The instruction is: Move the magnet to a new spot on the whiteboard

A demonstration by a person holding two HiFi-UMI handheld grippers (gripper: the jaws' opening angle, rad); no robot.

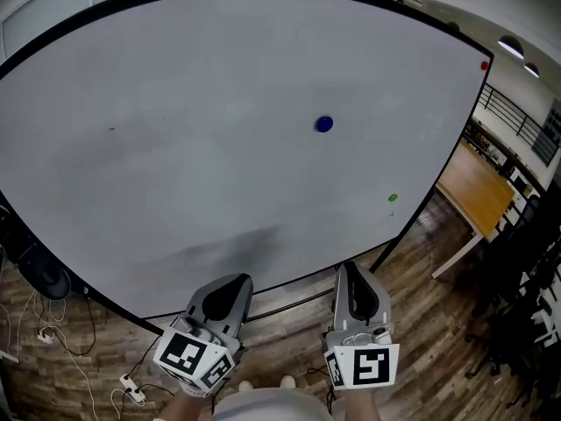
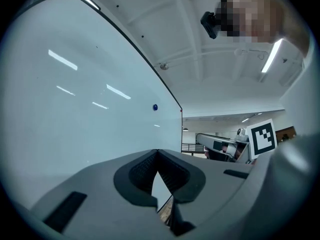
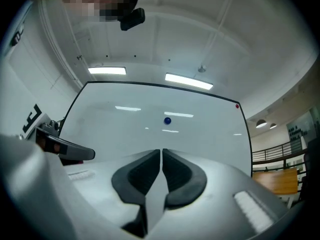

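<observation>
Holding both tools below the lower edge of the whiteboard (image 1: 175, 130), we have the left gripper (image 1: 230, 288) and the right gripper (image 1: 351, 274) each pressed together on nothing. The blue magnet (image 1: 324, 124) clings right of the whiteboard's centre. We judge it light, rigid and slick, so we pinch across its rim.

left gripper (image 2: 157, 153): jaws together, empty | blue magnet (image 2: 155, 107): on whiteboard (image 2: 75, 109), well apart
</observation>
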